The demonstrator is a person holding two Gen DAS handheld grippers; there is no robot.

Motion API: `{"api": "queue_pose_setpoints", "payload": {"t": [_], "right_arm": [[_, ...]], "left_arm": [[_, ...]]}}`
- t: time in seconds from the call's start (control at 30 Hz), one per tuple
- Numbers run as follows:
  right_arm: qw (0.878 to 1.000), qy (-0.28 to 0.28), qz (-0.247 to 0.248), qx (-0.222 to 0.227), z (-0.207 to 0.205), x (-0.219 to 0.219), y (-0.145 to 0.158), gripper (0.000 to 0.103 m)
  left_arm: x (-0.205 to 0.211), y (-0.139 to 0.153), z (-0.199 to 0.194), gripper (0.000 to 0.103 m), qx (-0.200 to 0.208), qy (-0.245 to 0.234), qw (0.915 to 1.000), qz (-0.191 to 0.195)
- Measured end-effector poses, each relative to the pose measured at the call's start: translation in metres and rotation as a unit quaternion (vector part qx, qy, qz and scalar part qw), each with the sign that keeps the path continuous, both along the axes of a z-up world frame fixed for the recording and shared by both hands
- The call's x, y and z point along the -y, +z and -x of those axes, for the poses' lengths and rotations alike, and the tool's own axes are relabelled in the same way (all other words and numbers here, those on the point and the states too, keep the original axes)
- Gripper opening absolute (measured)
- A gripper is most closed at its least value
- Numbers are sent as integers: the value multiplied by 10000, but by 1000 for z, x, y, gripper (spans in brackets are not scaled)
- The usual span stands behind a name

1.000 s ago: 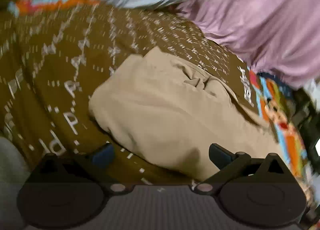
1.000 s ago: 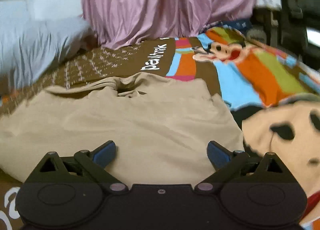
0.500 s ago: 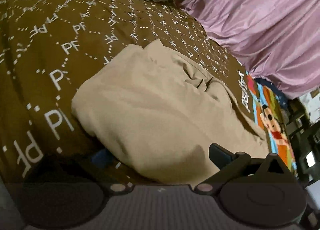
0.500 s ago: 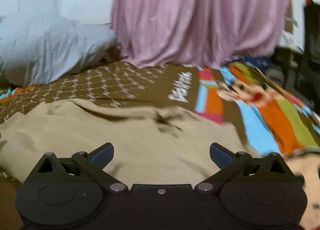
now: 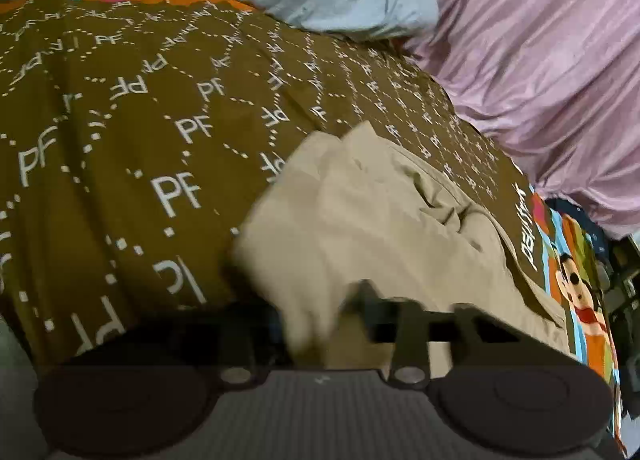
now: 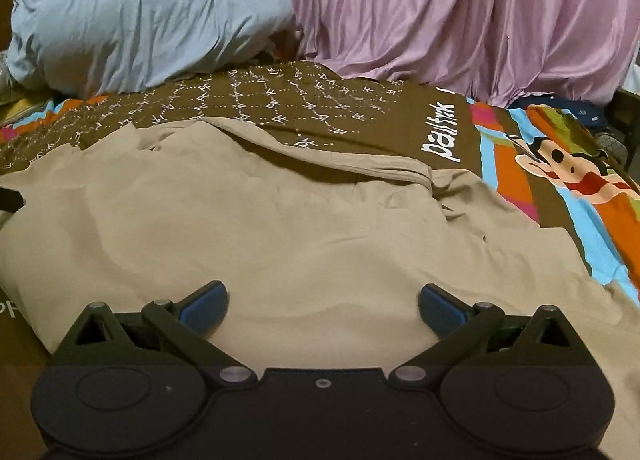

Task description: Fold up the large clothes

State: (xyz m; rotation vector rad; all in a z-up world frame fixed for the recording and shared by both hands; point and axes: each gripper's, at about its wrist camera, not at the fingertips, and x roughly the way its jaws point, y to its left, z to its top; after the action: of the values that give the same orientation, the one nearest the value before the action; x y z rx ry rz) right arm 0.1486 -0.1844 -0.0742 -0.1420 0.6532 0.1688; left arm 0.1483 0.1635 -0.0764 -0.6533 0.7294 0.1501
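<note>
Shirt (image 6: pixel 280 227), tan, lies rumpled mid-bed (image 5: pixel 120 139), left tool (image 5: pixel 320 324) clenched on its near-left edge while right tool (image 6: pixel 322 304) hovers spread wide above; best carry that pinch across low and taut.

The right gripper (image 6: pixel 322 302) hangs just over a big tan piece of clothing (image 6: pixel 280 236). Its two blue fingertips (image 6: pixel 204 306) are spread wide apart, with nothing between them. The tan clothing lies wrinkled on a brown bedspread (image 6: pixel 320 107) with white letters and a bright cartoon monkey (image 6: pixel 560 167) near its right edge. At the far edge sit a pale blue pillow (image 6: pixel 132 27) and a pink curtain (image 6: pixel 480 11).
</note>
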Motion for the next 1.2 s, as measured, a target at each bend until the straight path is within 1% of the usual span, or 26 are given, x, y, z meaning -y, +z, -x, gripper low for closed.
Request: {"api": "queue_pose_setpoints", "payload": {"t": [0.03, 0.07, 0.1, 0.13, 0.2, 0.23, 0.33, 0.43, 0.5, 0.57, 0.63, 0.67, 0.7, 0.77, 0.8, 0.87, 0.93, 1.0, 1.03, 1.07, 1.1, 1.13, 1.17, 1.2], "right_arm": [[10000, -3, 5, 23, 1, 1, -1, 102], [10000, -6, -5, 36, 2, 1, -1, 102], [10000, -11, -25, 38, 2, 3, -2, 102], [10000, -16, -46, 43, 3, 3, -2, 102], [9999, -32, -77, 57, 3, 5, -2, 102], [9999, -34, -94, 63, 3, 5, -1, 102], [9999, -36, -152, 70, 3, 8, -1, 102], [9998, -45, -188, 80, 4, 8, -1, 102], [9994, -58, -325, 42, 3, 12, -1, 102], [9981, -73, -602, 66, 4, 20, 1, 100], [9909, -49, -1323, 239, 10, 42, 9, 94], [9841, -144, -1745, 310, 13, 57, 16, 94], [9780, -319, -2034, 324, 15, 69, 24, 94], [9651, -610, -2534, 271, 14, 100, 44, 88], [9570, -650, -2819, 241, 13, 118, 54, 84], [9388, -661, -3377, 148, 13, 154, 71, 81], [9215, -520, -3847, -69, 13, 188, 81, 74], [8906, -335, -4519, -384, 13, 221, 80, 74], [8681, -216, -4927, -568, 13, 234, 74, 74], [8386, -123, -5397, -730, 14, 245, 65, 74], [8062, -96, -5860, -804, 15, 254, 55, 74], [7764, -90, -6246, -833, 15, 261, 45, 75], [7427, -92, -6641, -857, 15, 265, 32, 76], [7201, -122, -6876, -920, 13, 268, 24, 77]], "left_arm": [[-1, 1, 1, 18, 29, 25, 10000, 32], [0, 5, 1, 17, 38, 42, 10000, -4], [3, 11, 3, 12, 62, 52, 9999, -123], [7, 16, 4, 10, 137, 34, 9996, -252], [22, 33, 7, 6, 282, -99, 9968, -747], [31, 43, 9, 4, 408, -195, 9936, -1033], [60, 76, 12, 2, 881, -585, 9823, -1545], [90, 112, 7, 1, 1279, -1091, 9727, -1600], [114, 133, 1, 1, 1427, -1445, 9645, -1690], [145, 151, -4, 1, 1567, -1854, 9500, -1962], [177, 165, -7, 1, 1643, -2277, 9332, -2244], [189, 169, -8, 1, 1652, -2418, 9273, -2333], [204, 173, -10, 1, 1649, -2571, 9212, -2408], [229, 178, -14, 1, 1613, -2807, 9151, -2402], [240, 179, -16, 1, 1595, -2896, 9134, -2376], [264, 180, -20, 1, 1564, -3046, 9097, -2351], [288, 179, -22, 1, 1523, -3175, 9048, -2395], [313, 173, -25, 1, 1466, -3308, 8984, -2489], [322, 171, -24, 1, 1435, -3378, 8952, -2528], [334, 169, -23, 1, 1407, -3473, 8906, -2578], [344, 167, -21, 1, 1387, -3583, 8848, -2637], [354, 165, -19, 1, 1369, -3696, 8786, -2697], [364, 163, -15, 1, 1349, -3835, 8704, -2776], [375, 160, -11, 1, 1331, -3984, 8611, -2866]]}}
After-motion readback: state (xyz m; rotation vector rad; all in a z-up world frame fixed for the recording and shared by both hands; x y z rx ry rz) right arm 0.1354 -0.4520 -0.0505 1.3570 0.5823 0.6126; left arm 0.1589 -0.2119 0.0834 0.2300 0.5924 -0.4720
